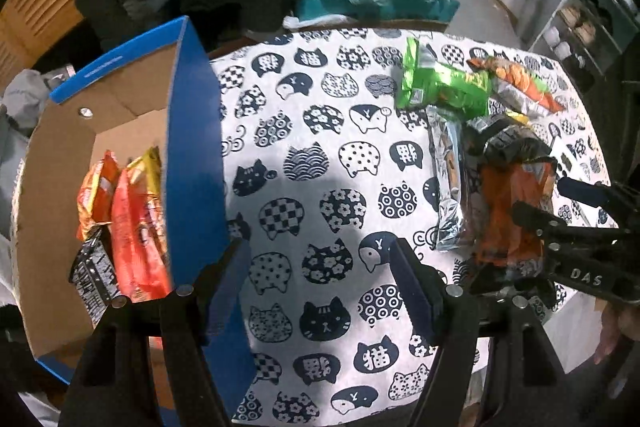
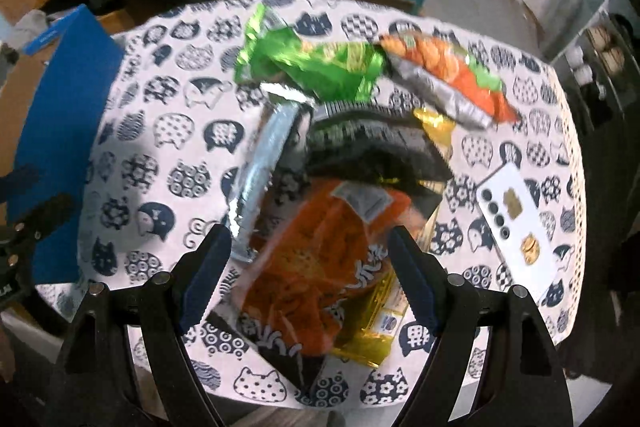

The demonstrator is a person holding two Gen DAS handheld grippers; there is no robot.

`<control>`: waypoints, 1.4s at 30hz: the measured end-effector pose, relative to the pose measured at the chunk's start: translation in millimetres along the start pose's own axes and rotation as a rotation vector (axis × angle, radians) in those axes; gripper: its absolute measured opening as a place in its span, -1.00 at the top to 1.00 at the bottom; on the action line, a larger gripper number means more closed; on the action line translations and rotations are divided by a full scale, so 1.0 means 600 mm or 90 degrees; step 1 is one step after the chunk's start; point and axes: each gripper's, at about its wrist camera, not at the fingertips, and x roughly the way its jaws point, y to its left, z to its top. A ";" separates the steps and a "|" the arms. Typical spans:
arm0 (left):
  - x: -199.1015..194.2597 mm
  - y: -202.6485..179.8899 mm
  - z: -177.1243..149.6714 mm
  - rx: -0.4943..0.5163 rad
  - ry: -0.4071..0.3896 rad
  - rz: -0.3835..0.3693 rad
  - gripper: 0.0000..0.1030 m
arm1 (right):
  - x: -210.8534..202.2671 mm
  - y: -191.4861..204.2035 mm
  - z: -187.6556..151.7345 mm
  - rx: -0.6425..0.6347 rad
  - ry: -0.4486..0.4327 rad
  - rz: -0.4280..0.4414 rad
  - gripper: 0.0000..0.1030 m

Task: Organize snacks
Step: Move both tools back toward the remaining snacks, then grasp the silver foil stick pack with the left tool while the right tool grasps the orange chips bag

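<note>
Orange packet [image 2: 316, 259] lying atop snack pile [image 2: 352, 131] on cat-print tablecloth [image 1: 320, 163] | right gripper [image 2: 308, 259] spread, poised above packet, pads apart from it | left gripper [image 1: 316, 279] spread, empty, over bare cloth beside blue box [image 1: 192, 131] | red and yellow packets [image 1: 132, 211] inside box | white phone [image 2: 516, 219] right of pile

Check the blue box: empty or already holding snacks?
Holding snacks. The blue box is open-topped, with an orange packet, a red packet and a black packet inside.
</note>
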 end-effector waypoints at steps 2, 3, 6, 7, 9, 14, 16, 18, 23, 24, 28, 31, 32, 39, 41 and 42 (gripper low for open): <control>0.011 -0.005 0.002 0.002 0.006 0.000 -0.42 | 0.013 0.000 -0.004 0.004 0.010 -0.008 -0.55; 0.016 -0.008 0.003 0.002 0.010 -0.003 -0.42 | 0.019 0.001 -0.005 0.003 0.014 -0.010 -0.55; 0.029 -0.015 0.008 -0.001 0.020 -0.016 -0.42 | 0.034 0.004 -0.009 -0.003 0.027 -0.016 -0.55; 0.034 -0.018 0.011 -0.003 0.025 -0.022 -0.42 | 0.038 0.003 -0.012 -0.009 0.032 -0.024 -0.55; 0.042 -0.025 0.016 -0.007 0.030 -0.032 -0.42 | 0.040 -0.004 -0.015 -0.013 0.033 -0.029 -0.55; 0.063 -0.050 0.034 -0.014 0.042 -0.065 -0.42 | 0.036 -0.037 -0.025 -0.022 0.029 -0.039 -0.55; 0.072 -0.062 0.040 -0.015 0.047 -0.077 -0.42 | 0.034 -0.052 -0.029 -0.021 0.028 -0.042 -0.55; 0.083 -0.079 0.046 -0.013 0.053 -0.089 -0.42 | 0.034 -0.070 -0.030 -0.014 0.027 -0.041 -0.55; 0.108 -0.123 0.067 -0.001 0.059 -0.106 -0.45 | 0.038 -0.108 -0.031 0.015 0.021 -0.007 -0.55; 0.112 -0.129 0.070 0.003 0.059 -0.103 -0.49 | 0.040 -0.112 -0.032 0.016 0.019 -0.001 -0.55; 0.141 -0.152 0.083 0.009 0.065 -0.094 -0.50 | 0.045 -0.129 -0.036 0.015 0.011 0.014 -0.55; 0.162 -0.162 0.088 0.014 0.077 -0.087 -0.50 | 0.048 -0.137 -0.041 0.010 0.008 0.016 -0.55; 0.168 -0.166 0.089 0.019 0.080 -0.082 -0.50 | 0.048 -0.141 -0.044 0.015 0.006 0.022 -0.55; 0.188 -0.179 0.096 0.027 0.075 -0.068 -0.50 | 0.052 -0.137 -0.053 0.012 -0.008 0.025 -0.55; 0.191 -0.186 0.097 0.041 0.068 -0.063 -0.50 | 0.055 -0.131 -0.052 0.003 -0.010 0.014 -0.55; 0.191 -0.188 0.098 0.047 0.065 -0.058 -0.47 | 0.057 -0.129 -0.051 -0.003 -0.012 0.006 -0.55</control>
